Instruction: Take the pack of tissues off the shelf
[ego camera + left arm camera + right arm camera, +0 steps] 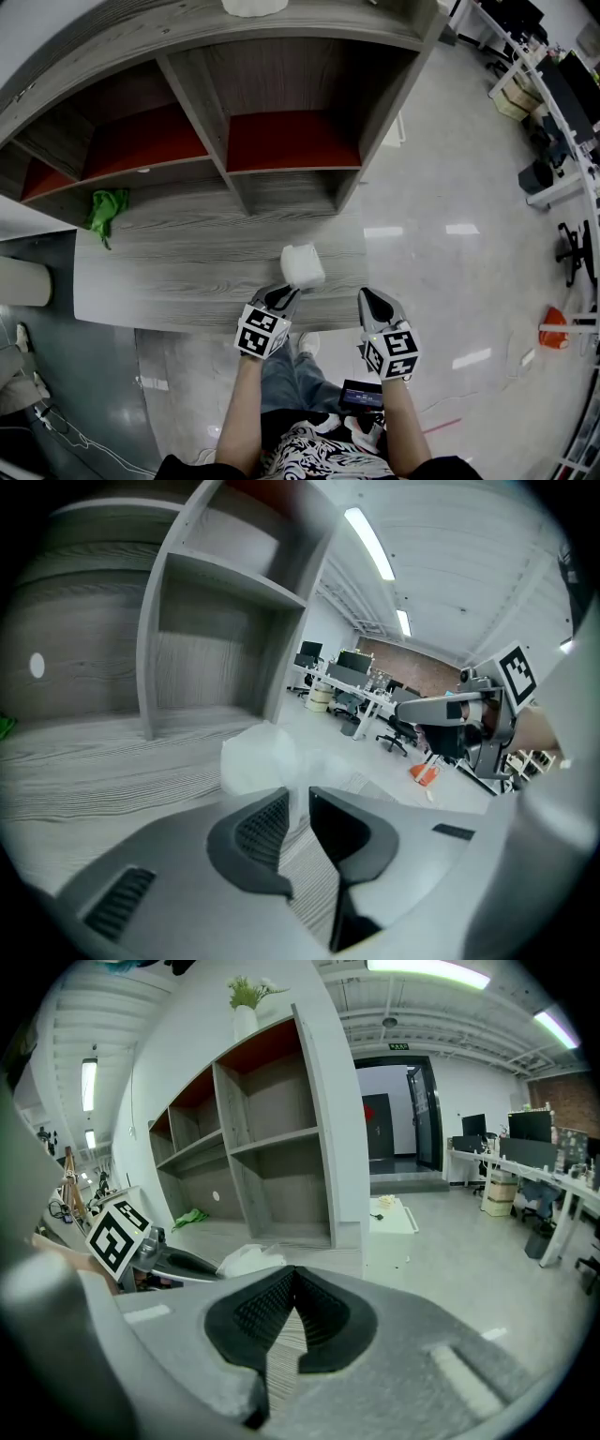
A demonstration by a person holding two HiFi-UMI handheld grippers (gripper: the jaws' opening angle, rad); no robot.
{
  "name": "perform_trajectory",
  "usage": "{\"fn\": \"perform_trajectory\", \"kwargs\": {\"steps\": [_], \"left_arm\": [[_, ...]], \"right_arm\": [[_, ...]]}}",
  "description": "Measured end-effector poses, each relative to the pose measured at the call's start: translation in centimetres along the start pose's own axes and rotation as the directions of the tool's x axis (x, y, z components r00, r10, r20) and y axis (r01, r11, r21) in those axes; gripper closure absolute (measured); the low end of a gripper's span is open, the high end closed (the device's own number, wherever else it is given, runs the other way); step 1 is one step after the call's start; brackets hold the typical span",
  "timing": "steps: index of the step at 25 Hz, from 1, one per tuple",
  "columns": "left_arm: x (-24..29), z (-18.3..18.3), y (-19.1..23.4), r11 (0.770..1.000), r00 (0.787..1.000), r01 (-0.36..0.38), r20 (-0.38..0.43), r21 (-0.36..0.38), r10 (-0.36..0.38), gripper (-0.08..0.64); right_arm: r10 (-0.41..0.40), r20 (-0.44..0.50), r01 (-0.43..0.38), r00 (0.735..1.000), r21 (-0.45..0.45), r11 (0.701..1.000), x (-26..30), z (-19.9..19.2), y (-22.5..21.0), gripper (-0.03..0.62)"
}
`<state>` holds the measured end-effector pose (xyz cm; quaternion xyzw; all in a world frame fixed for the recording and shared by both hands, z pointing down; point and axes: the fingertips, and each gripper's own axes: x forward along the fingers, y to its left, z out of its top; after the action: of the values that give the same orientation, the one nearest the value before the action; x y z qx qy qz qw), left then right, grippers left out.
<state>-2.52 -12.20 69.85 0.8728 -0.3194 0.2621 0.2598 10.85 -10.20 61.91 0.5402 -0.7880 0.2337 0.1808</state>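
Note:
The pack of tissues (302, 265), white and soft in a clear wrapper, lies on the wood-grain lower board (187, 262) of the shelf unit, close to its front edge. My left gripper (281, 298) sits at the pack's near end. In the left gripper view the pack (261, 761) lies just past the left gripper (298, 799), whose jaws stand a narrow slit apart with a wisp of wrapper in the gap; the pads do not press it. My right gripper (377, 302) hovers to the right of the pack, shut and empty (293, 1279). In the right gripper view the pack (248, 1260) shows beside it.
A green cloth (106, 211) lies at the board's left. Open shelf compartments with red backs (281, 141) rise behind, and a white pot (253, 7) stands on top. The board's front edge runs just before my grippers. Office desks and chairs (562, 103) and an orange object (553, 328) stand on the floor at right.

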Motion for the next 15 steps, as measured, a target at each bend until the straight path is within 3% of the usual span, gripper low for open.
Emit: {"fn": "perform_trajectory", "kwargs": {"steps": [2,5,15], "left_arm": [[0.1,0.0,-0.3,1.000,1.000,0.003,-0.006,-0.006,-0.003,0.471],[-0.1,0.0,0.0,1.000,1.000,-0.016,-0.012,-0.015,0.016,0.468],[-1.6,-0.4,2.2,0.986,0.988,-0.153,0.006,-0.059,0.154,0.345]], "right_arm": [[0.005,0.002,-0.005,1.000,-0.005,1.000,0.1,0.2,0.0,0.589],[0.016,0.006,-0.016,1.000,-0.013,1.000,0.2,0.6,0.3,0.588],[0.057,0.023,-0.056,0.998,-0.037,0.998,0.4,1.7,1.4,0.589]]}}
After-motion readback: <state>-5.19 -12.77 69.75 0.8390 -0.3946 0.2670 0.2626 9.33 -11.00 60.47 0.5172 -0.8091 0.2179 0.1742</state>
